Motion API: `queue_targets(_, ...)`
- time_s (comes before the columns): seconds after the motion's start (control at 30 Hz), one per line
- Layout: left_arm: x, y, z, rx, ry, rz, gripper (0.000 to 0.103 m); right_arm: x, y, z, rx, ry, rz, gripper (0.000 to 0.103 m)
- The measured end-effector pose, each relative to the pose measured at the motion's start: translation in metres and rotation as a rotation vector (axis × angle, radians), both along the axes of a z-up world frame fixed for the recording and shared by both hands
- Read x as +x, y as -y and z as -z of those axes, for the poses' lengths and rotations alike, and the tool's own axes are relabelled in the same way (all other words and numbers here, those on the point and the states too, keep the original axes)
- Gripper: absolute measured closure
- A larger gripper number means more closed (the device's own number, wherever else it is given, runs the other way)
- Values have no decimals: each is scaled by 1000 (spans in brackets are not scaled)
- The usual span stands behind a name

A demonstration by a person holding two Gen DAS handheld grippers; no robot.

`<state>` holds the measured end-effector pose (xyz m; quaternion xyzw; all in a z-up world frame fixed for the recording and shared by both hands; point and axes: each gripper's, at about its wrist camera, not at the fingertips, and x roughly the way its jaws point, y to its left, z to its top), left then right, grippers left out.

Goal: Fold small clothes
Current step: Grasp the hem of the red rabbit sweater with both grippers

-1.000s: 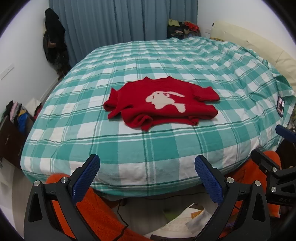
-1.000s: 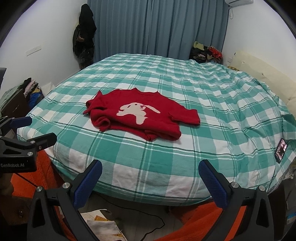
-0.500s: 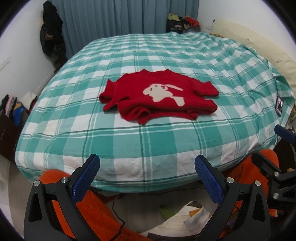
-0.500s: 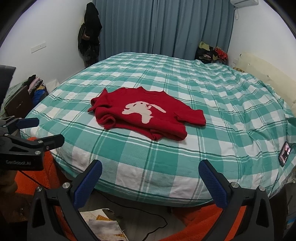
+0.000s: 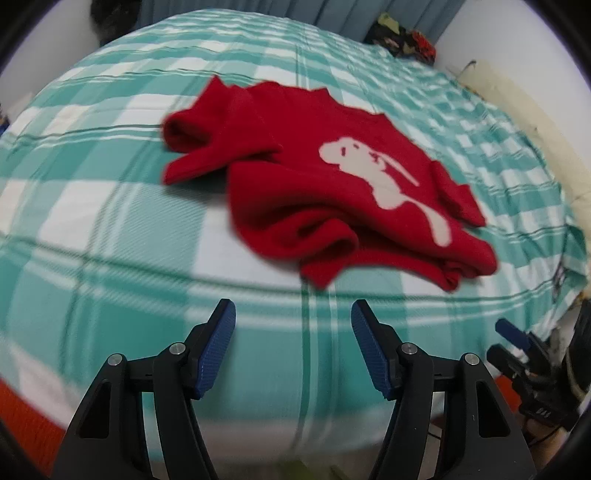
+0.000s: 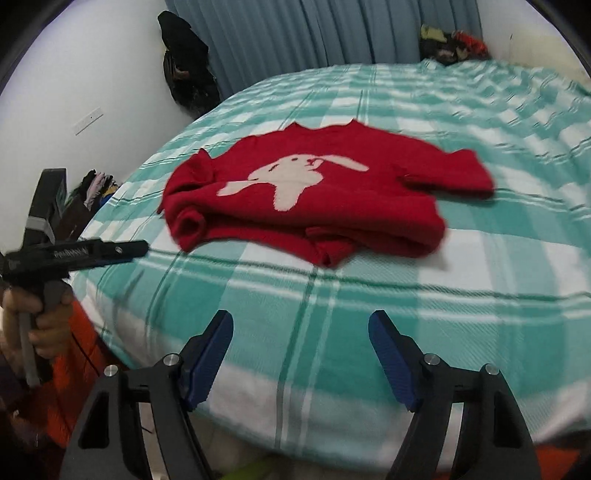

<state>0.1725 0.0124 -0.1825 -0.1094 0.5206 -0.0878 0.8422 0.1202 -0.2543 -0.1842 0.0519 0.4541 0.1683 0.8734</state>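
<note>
A small red sweater (image 5: 317, 184) with a cream rabbit on its front lies rumpled on the green-and-white checked bed; the right wrist view has the sweater (image 6: 306, 195) straight ahead. My left gripper (image 5: 291, 314) hovers over the bedspread just short of the sweater's near hem, its jaws closing with nothing between them. My right gripper (image 6: 301, 325) hangs over the bed's near edge, short of the hem, its jaws also closing on nothing. A sleeve is bunched at the sweater's left side. The left gripper (image 6: 122, 251) shows at that view's left edge, held by a hand.
The checked bed (image 5: 92, 221) fills both views. Blue curtains (image 6: 295, 33) and dark hanging clothes (image 6: 184, 70) stand behind it. A pile of clothes (image 6: 454, 40) sits at the far corner, and more clothes (image 6: 96, 184) lie beside the bed at left.
Both grippers have dropped and moved in toward the bed, so the sweater looks much larger and nearer. Both pairs of jaws stand narrower than before.
</note>
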Motion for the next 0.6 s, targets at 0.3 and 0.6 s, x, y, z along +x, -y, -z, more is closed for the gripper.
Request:
queue_targets(0.3, 32, 29, 13, 128, 54, 39, 87, 79, 22, 44, 139, -124, 156, 93)
queue_targets(0.6, -39, -30, -5, -40, -128, 135, 84, -26, 53, -3, 373, -247, 108, 86)
